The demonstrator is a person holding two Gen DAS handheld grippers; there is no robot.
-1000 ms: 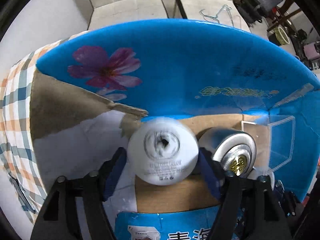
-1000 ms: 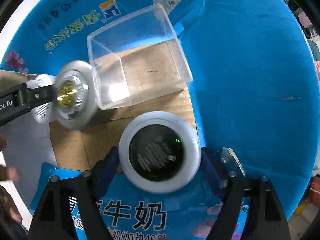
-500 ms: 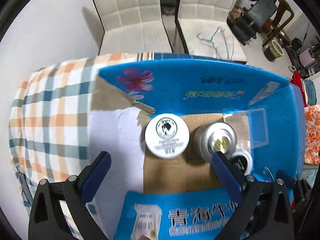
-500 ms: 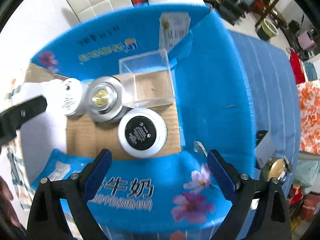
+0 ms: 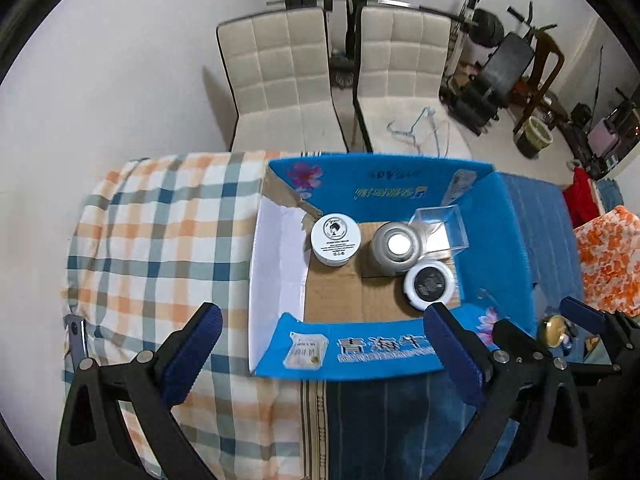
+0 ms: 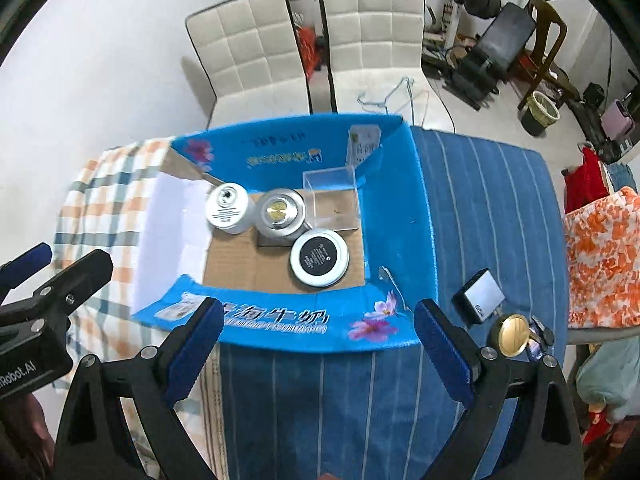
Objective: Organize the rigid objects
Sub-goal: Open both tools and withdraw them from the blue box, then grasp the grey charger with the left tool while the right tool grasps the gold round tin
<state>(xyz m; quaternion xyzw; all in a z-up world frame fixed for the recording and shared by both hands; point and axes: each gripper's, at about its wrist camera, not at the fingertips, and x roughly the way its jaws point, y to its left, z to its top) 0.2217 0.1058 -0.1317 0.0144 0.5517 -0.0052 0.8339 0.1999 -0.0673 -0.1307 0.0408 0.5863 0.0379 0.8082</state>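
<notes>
You are between drops now: both your claws hang high above the open blue cardboard box (image 5: 496, 216), spread wide and holding nothing. Your left gripper (image 5: 320, 344) and right gripper (image 6: 316, 336) are both free. Inside the box sit the round white jar (image 5: 336, 239), the silver round tin (image 5: 395, 247), the clear plastic box (image 5: 442, 227) and the black-topped white tin (image 5: 430, 285). A second ago you were low inside the box, one jar between each claw. Next, I think, you reach for the gold-capped bottle (image 6: 514, 335) just outside the box.
</notes>
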